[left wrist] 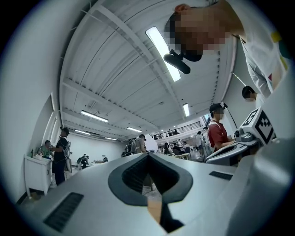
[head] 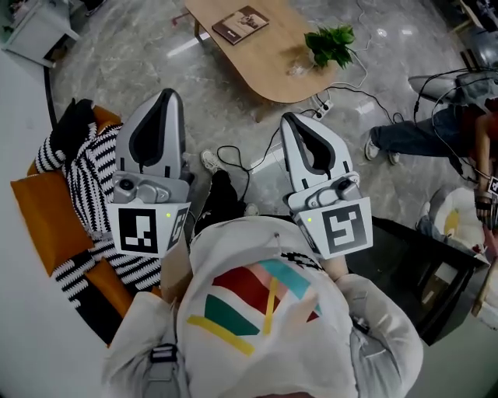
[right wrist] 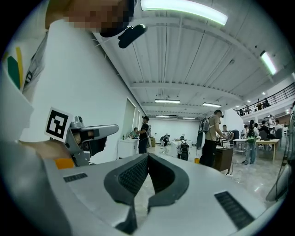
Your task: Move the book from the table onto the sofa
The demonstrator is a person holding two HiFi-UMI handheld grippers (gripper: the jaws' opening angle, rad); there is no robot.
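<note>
Left claw (head: 166, 93), right claw (head: 289, 117) both together, empty. We step toward counter (head: 264, 66), spread claws, take book (head: 240, 25) by edge.

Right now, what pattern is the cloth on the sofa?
The cloth has black-and-white stripes, head view.

- book (head: 240, 24): cover print too small to read.
- table (head: 268, 74): far end cut off by the top edge.
- sofa (head: 31, 214): mostly hidden under striped cloth (head: 89, 183), probably a blanket.
- seated person (head: 424, 132): cut off at the right edge.
- distant people (left wrist: 173, 148): too small to tell apart.
</note>
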